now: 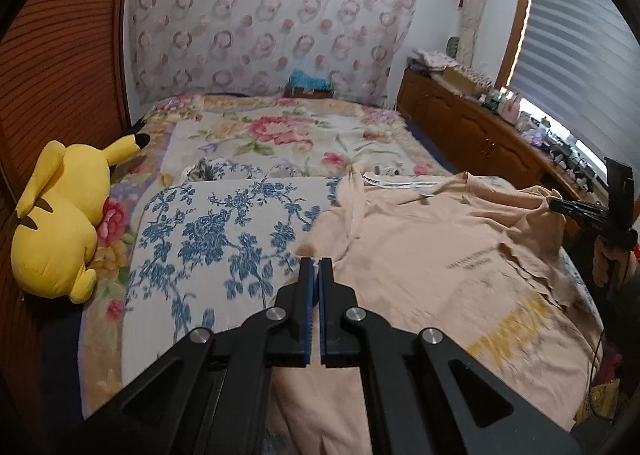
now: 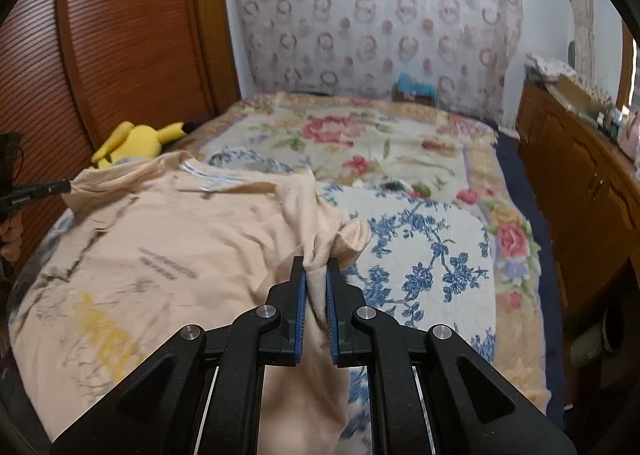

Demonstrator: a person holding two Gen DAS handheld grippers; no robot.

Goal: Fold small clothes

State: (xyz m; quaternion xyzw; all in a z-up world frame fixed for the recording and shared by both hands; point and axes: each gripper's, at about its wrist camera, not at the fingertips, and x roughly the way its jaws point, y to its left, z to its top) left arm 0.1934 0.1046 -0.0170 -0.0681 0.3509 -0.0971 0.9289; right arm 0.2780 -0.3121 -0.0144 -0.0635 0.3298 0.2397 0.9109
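Observation:
A peach T-shirt (image 1: 432,255) with yellow lettering lies spread over the bed, collar toward the far end. My left gripper (image 1: 317,267) is shut on the shirt's edge at one side. My right gripper (image 2: 316,269) is shut on a bunched fold of the shirt (image 2: 168,239) at the opposite side. Each gripper shows in the other's view, the right gripper (image 1: 560,205) at the far right edge and the left gripper (image 2: 66,187) at the far left edge, both pinching shirt fabric.
The bed carries a blue-flowered white cloth (image 1: 224,231) over a rose-patterned blanket (image 1: 280,135). A yellow plush toy (image 1: 60,223) lies by the wooden wardrobe (image 1: 60,55). A wooden cabinet (image 1: 480,131) with small items runs along the window side.

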